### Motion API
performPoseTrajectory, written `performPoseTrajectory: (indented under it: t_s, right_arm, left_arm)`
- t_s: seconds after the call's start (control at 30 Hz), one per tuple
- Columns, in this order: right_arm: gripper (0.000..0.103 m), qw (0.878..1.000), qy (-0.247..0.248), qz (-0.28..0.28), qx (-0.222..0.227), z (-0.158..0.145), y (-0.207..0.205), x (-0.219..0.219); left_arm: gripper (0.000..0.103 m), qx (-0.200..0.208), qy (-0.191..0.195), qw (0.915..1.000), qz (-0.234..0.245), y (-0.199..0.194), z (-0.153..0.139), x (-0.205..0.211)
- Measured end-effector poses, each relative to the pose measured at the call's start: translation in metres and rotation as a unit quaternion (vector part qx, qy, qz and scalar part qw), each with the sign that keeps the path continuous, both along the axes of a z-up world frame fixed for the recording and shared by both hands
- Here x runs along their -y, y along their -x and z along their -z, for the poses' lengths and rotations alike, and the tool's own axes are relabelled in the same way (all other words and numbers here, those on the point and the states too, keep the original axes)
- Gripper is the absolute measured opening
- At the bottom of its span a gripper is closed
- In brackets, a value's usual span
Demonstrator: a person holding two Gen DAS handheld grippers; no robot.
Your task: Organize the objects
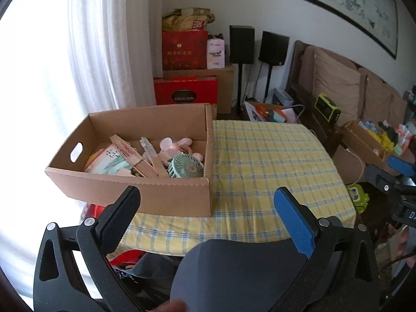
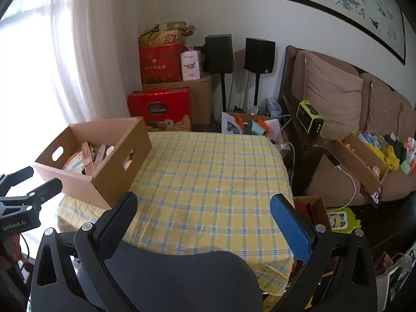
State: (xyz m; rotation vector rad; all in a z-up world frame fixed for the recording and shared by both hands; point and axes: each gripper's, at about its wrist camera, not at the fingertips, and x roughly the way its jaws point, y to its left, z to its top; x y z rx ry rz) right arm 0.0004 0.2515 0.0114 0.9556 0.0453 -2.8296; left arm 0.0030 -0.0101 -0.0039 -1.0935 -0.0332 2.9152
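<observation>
Beyond left gripper (image 1: 206, 201), cardboard box (image 1: 145, 195)

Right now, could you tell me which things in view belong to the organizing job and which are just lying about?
Part of the job:
- cardboard box on the checked tablecloth
- mint fan, pink fan and folding fans inside it
- left tongs and right tongs, both open and empty

Lying about:
- red gift boxes
- speakers
- sofa cushions
- green radio
</observation>
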Motion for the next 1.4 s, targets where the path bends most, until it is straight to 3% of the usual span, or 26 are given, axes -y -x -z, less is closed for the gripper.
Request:
performPoseTrajectory:
  t_s: [0.17, 0.7, 1.4]
  right_arm:
    - [0.103, 1.000, -0.001, 0.003, -0.003, -0.002, -0.002, 0.000]
    - [0.103, 1.000, -0.003, 0.003, 0.001, 0.002, -0.005, 0.002]
    - [0.103, 1.000, -0.006, 0.001, 0.001, 0.002, -0.010, 0.007]
  left_arm:
    - [0.103, 0.012, -0.013, 0.9998, 0.007, 0.002, 0.004, -0.002]
    - [0.103, 0.007, 0.004, 1.0000, 0.001, -0.003, 0.000, -0.003]
    - [0.103, -0.001, -0.006, 1.0000, 0.006, -0.010, -0.007, -0.002]
